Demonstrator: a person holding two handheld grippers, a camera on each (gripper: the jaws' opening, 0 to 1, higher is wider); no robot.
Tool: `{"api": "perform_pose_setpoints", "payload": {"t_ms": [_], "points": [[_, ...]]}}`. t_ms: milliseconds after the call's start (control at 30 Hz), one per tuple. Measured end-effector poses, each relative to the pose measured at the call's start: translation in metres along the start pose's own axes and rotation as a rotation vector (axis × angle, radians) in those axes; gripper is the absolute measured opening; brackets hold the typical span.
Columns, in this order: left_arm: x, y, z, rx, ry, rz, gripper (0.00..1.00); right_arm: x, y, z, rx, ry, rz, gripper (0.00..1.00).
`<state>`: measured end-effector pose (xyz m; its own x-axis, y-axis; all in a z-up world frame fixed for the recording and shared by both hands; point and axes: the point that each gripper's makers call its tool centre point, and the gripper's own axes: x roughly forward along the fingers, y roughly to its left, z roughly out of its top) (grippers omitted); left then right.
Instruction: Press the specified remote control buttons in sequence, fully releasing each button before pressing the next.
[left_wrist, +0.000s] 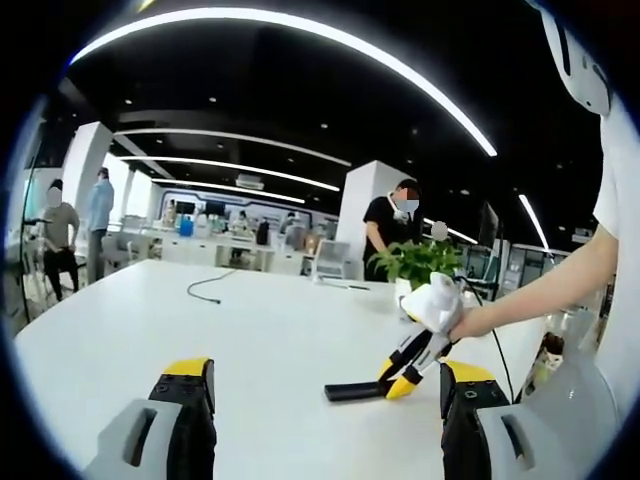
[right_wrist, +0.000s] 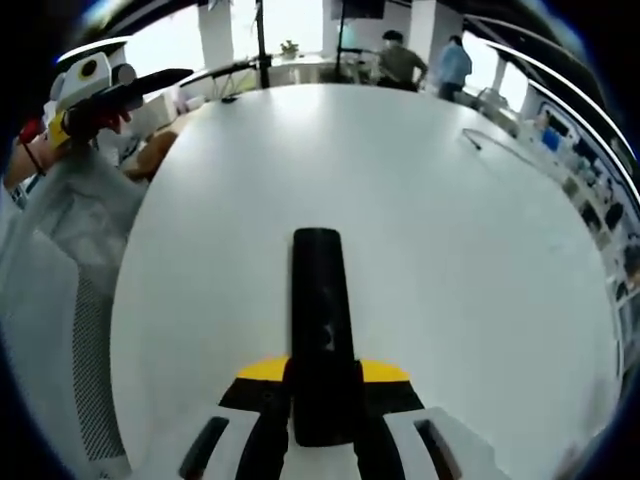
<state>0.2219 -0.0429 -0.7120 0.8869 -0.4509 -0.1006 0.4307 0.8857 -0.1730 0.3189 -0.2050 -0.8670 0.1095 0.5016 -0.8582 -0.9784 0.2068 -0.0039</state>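
Observation:
The black remote control (right_wrist: 322, 318) sticks out forward between the yellow-tipped jaws of my right gripper (right_wrist: 322, 374), which is shut on its near end, above the white table (right_wrist: 470, 260). In the left gripper view the same remote (left_wrist: 352, 391) lies level just over the table (left_wrist: 240, 330), held by the right gripper (left_wrist: 405, 376) in a person's gloved hand. My left gripper (left_wrist: 325, 372) is open, its jaws wide apart with nothing between them, a short way in front of the remote's free end. That left gripper (right_wrist: 105, 95) also appears far up at the left.
A potted green plant (left_wrist: 415, 262) stands behind the right gripper. A black cable (left_wrist: 205, 288) lies on the far part of the table. People stand at desks in the background. A grey mesh chair (right_wrist: 80, 330) is beside the table's left edge.

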Motion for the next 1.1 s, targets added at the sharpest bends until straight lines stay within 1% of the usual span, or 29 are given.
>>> {"api": "perform_pose_setpoints", "payload": {"t_ms": [400, 667, 833, 1100], "points": [[0.001, 0.0, -0.003, 0.003, 0.016, 0.002, 0.97, -0.001, -0.009, 0.001, -0.022, 0.019, 0.011, 0.21], [0.0, 0.002, -0.003, 0.004, 0.017, 0.009, 0.97, 0.0, -0.015, 0.002, -0.037, 0.037, 0.015, 0.21], [0.0, 0.001, -0.004, 0.005, 0.022, 0.008, 0.97, 0.001, -0.023, 0.003, -0.038, 0.047, 0.016, 0.21], [-0.001, 0.0, -0.005, 0.009, 0.026, 0.006, 0.97, 0.002, -0.027, 0.004, -0.049, 0.067, 0.023, 0.21]]}}
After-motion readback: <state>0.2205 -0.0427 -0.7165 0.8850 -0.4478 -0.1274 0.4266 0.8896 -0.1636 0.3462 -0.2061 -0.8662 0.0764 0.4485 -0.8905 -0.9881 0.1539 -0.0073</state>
